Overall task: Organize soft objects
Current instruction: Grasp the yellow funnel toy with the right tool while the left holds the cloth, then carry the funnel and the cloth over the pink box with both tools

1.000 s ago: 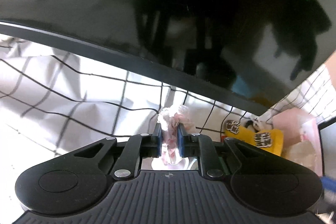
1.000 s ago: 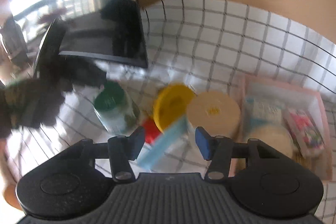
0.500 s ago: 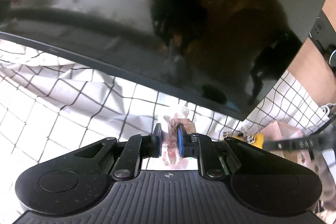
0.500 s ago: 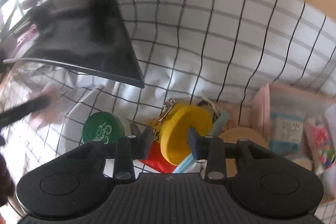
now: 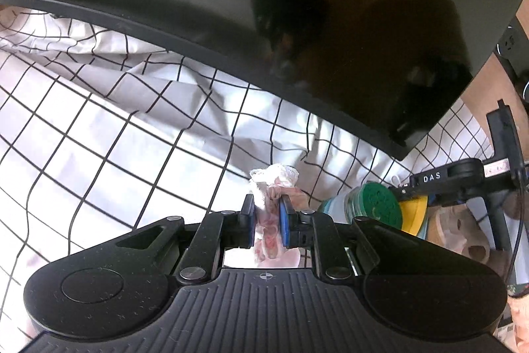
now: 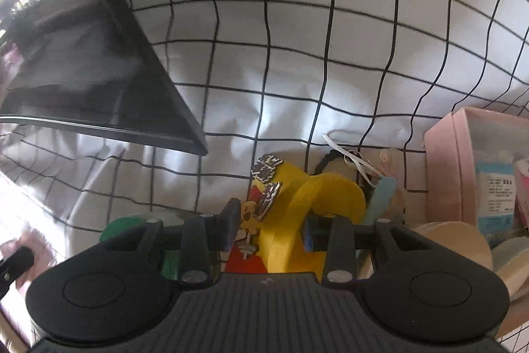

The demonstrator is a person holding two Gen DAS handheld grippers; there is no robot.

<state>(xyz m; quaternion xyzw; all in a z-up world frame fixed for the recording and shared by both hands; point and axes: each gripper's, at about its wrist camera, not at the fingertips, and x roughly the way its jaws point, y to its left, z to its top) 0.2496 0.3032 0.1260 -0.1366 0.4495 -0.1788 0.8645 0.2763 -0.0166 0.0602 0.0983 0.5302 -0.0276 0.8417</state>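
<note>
My left gripper (image 5: 267,222) is shut on a crumpled white and pink soft cloth (image 5: 272,187), held above the checked tablecloth (image 5: 99,138). My right gripper (image 6: 268,225) is open, its jaws on either side of a yellow soft object (image 6: 297,220) with black patterned tags (image 6: 267,184); the frames do not show whether the pads touch it. The right gripper also shows at the right of the left wrist view (image 5: 463,174), by the yellow object (image 5: 415,215).
A large black monitor (image 5: 297,22) tilts over the cloth; it also shows in the right wrist view (image 6: 82,71). A green-lidded jar (image 5: 373,204), a red item (image 6: 246,260), a pale blue strip (image 6: 380,197), a pink box (image 6: 463,171) with packets and a beige round lid (image 6: 463,240) crowd the right.
My right gripper has moved forward and down over the yellow object, which now lies between its jaws. My left gripper still holds the cloth and has turned towards the pile.
</note>
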